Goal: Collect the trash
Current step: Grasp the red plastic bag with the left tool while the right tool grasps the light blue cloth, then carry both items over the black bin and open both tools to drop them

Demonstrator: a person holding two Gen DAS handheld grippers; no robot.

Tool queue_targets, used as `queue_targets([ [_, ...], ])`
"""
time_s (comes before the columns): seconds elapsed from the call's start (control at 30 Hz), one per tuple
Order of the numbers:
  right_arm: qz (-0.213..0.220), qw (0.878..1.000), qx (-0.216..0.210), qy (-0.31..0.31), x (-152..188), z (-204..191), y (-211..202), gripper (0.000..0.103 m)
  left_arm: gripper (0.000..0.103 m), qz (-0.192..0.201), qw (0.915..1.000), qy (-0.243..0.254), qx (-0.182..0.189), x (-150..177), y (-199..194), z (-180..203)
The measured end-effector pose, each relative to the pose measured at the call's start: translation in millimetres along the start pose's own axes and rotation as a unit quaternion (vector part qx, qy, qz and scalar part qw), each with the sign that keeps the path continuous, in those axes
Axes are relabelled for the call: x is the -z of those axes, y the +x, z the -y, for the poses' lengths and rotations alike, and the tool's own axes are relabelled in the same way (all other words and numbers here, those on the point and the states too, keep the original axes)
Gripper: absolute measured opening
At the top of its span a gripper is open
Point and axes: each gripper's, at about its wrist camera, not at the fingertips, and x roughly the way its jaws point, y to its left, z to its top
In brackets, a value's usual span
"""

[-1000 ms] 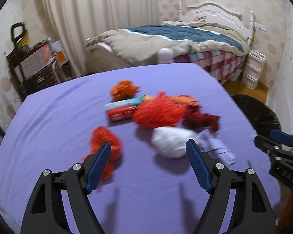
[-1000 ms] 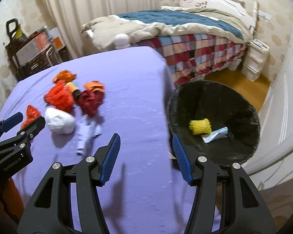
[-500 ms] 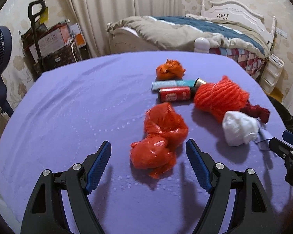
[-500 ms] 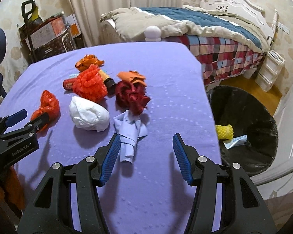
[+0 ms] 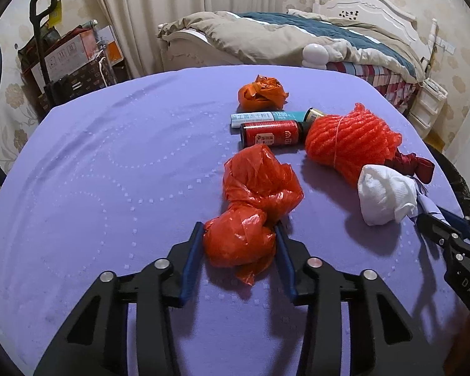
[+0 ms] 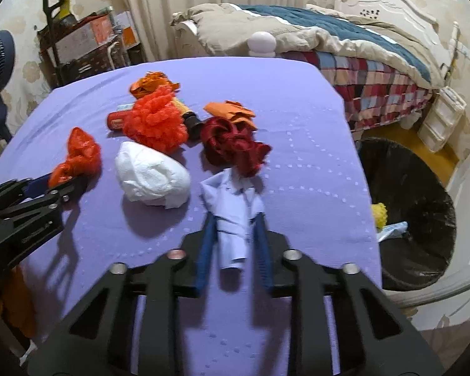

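At the bottom centre of the left wrist view, the left gripper (image 5: 238, 241) is closing, its blue pads pressed against both sides of the crumpled red plastic bag (image 5: 253, 206) on the purple table (image 5: 94, 188). At the bottom centre of the right wrist view, the right gripper (image 6: 235, 222) has narrowed tight onto the pale blue paper wad (image 6: 235, 210). Farther up sit the white tissue ball (image 6: 152, 177), dark red ribbon (image 6: 232, 145), orange mesh (image 6: 155, 122) and red can (image 5: 271, 133), with the black-lined bin (image 6: 423, 219) at the right edge.
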Motion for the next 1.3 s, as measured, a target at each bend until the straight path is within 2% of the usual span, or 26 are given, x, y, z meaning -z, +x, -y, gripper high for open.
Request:
queue_targets([
  [0.23,0.001,1.0,-0.003,0.001,4,1,-5,0.021,0.038,0.007,0.9999,-0.003,0.008,4,-6,-1],
  [0.83,0.018,1.0,-0.006,0.004,23,4,-35,0.021,0.037,0.041,0.9988,-0.02,0.017,19,-48,-1],
  [1.07,0.041,0.999,0.012,0.018,20,19,-52,0.021,0.037,0.067,0.997,-0.01,0.038,13,-64,17],
  [1.3,0.064,0.996,0.046,0.043,12,51,-64,0.021,0.037,0.093,0.9928,0.016,0.073,-3,-75,56],
])
